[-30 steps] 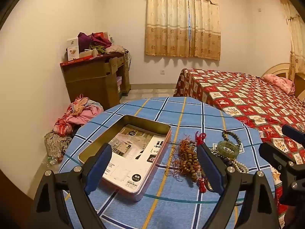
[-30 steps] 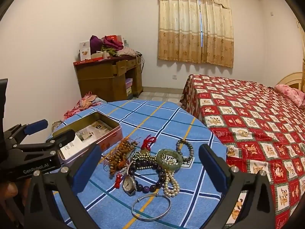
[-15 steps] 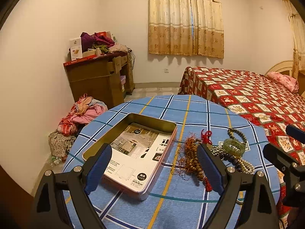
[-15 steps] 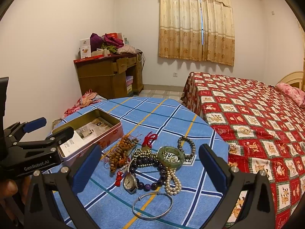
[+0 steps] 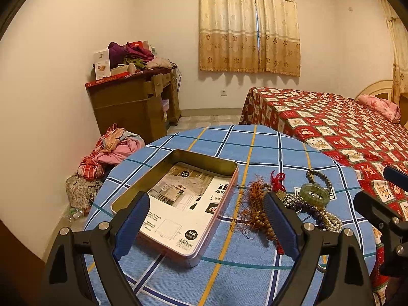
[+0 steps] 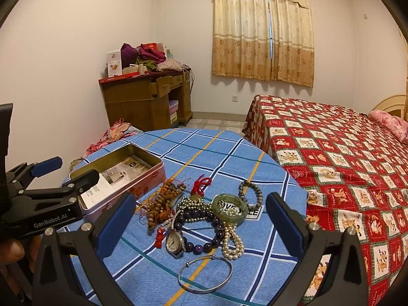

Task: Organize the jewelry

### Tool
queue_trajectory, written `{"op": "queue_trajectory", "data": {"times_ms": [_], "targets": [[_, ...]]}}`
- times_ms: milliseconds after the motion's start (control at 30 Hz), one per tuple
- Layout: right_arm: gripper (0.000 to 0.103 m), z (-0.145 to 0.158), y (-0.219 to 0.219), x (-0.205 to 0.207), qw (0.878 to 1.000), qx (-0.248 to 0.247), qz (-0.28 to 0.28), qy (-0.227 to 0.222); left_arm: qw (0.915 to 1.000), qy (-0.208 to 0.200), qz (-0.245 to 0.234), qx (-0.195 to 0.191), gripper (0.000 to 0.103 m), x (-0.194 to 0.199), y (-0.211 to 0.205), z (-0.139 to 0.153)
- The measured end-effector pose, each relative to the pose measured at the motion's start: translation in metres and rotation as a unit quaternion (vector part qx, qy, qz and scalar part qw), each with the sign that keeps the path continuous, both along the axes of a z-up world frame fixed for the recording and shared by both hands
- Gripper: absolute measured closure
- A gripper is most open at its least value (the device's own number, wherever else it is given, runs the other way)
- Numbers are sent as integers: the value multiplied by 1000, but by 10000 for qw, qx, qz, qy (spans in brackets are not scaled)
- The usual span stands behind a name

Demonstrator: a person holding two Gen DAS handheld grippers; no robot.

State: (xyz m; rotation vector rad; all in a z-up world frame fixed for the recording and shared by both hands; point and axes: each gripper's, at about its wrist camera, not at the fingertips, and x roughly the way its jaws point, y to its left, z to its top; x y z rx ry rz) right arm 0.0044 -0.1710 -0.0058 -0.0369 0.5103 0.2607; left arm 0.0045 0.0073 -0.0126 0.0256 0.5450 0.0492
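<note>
Jewelry heap (image 6: 201, 214) on round blue plaid table (image 6: 229, 158), just right of open tin (image 6: 122, 170).
One tin, one silver bangle (image 6: 205, 275), one watch (image 6: 174, 242), one jade bangle (image 6: 229, 207), several bead strands. Left gripper (image 5: 204, 227) over tin, right gripper (image 6: 201, 224) over heap, both spread wide, empty. Beyond: red patchwork bed (image 6: 344, 153), cluttered wooden desk (image 6: 148, 102), one curtained window (image 6: 265, 30).

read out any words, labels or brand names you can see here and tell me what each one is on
"GenRobot.AI": on the side of the left gripper.
"VE" and "LE": parts of a black-and-white label on the tablecloth, the rest hidden by the green bangle.
Leaflet in the tin: print too small to read.
Watch dial: unreadable.
</note>
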Motion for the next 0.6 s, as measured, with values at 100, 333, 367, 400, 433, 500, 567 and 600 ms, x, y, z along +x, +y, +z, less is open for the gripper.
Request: {"op": "queue_trajectory", "data": {"times_ms": [100,333,367,400,433,500,567,600], "targets": [[0,0,-1,0,10000,3,1,2,10000,-1,5,11,13,0,0,0],[0,-3,2,0,10000,11,-4,17,10000,4,12,22,13,1,1,-1],[0,-3,2,0,10000,9,-2,23,10000,6,11,27,13,1,1,-1],[0,-4,3,0,10000,3,-5,26,10000,6,5,27,13,1,1,-2],[0,-4,3,-1,10000,3,-5,28,10000,8,9,23,13,1,1,-2],[0,-4,3,-1,10000,18,1,31,10000,14,8,30,13,1,1,-2],[0,-4,3,0,10000,2,-1,26,10000,29,0,47,13,1,-1,-2],[0,-4,3,0,10000,1,-2,29,10000,33,-6,51,13,1,-2,-3]]}}
